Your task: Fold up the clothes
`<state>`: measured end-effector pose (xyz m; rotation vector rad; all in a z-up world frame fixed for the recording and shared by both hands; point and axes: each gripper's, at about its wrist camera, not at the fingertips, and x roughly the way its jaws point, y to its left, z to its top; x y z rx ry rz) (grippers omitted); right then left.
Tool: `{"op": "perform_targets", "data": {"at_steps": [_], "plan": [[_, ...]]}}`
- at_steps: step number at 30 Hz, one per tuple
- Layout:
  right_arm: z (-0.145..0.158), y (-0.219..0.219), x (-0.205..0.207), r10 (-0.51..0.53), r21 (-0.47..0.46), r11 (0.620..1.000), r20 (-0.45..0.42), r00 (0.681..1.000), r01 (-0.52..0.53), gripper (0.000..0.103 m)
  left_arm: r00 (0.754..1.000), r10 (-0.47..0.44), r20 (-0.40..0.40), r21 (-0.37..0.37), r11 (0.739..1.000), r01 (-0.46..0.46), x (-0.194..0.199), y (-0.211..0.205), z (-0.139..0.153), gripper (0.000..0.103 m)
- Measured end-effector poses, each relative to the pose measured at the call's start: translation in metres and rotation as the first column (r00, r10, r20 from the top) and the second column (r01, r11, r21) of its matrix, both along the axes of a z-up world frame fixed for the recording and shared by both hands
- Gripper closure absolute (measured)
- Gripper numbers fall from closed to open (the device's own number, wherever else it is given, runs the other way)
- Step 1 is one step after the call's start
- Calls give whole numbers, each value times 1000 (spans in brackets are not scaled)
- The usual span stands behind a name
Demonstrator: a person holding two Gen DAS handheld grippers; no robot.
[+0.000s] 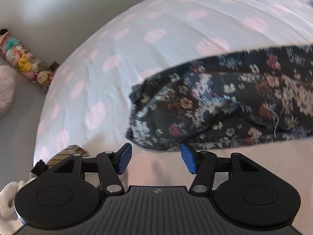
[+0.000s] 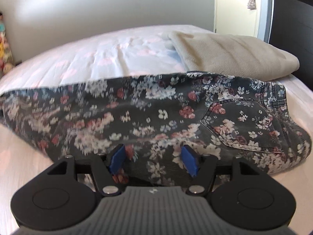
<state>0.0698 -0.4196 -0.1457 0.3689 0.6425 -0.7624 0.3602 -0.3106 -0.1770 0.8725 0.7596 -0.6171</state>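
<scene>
Dark floral trousers [image 1: 225,101] lie flat across the bed, their leg end just beyond my left gripper [image 1: 155,159]. That gripper is open, with only the bedsheet between its blue pads [image 1: 123,160]. In the right wrist view the trousers [image 2: 156,109] stretch from left to right, with a back pocket [image 2: 240,125] and the waistband at the right. My right gripper [image 2: 153,159] hovers over the trousers' near edge. Its jaws stand apart, the fabric shows in the gap, and neither pad presses on it.
The bed has a white sheet with pink dots [image 1: 137,39]. A folded beige blanket [image 2: 225,52] lies behind the trousers at the right. Small plush toys [image 1: 25,60] line the wall at the left. A striped item [image 1: 66,154] and a white-gloved hand [image 1: 7,201] sit by the left gripper. A door [image 2: 234,5] stands behind.
</scene>
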Motion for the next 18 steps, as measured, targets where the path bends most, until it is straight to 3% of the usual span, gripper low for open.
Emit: {"op": "perform_targets", "data": {"at_steps": [6,7,8,9,11,16,18], "plan": [[-10,-4,7,-9,-4,1000,-13,1000,9,33,1000,-12,22,-24,1000,12,10,-14,-21,52],[-11,-5,9,-9,-4,1000,-17,1000,9,33,1000,-17,26,-31,999,18,11,-15,-22,57],[-13,-6,11,-9,-4,1000,-22,1000,9,32,1000,-27,7,-41,999,27,13,-16,-21,78],[-14,-6,12,-8,-4,1000,-26,1000,8,32,999,-34,-7,-44,998,33,15,-16,-19,90],[-16,-7,14,-6,-3,1000,-32,999,6,32,999,-44,-27,-44,998,43,18,-15,-13,95],[-16,-8,14,-6,-1,1000,-31,1000,6,32,994,-96,-58,18,995,97,28,-9,-3,96],[-15,-8,13,-5,-1,1000,-30,1000,5,32,993,-97,-62,68,993,101,30,-8,-8,90]]}}
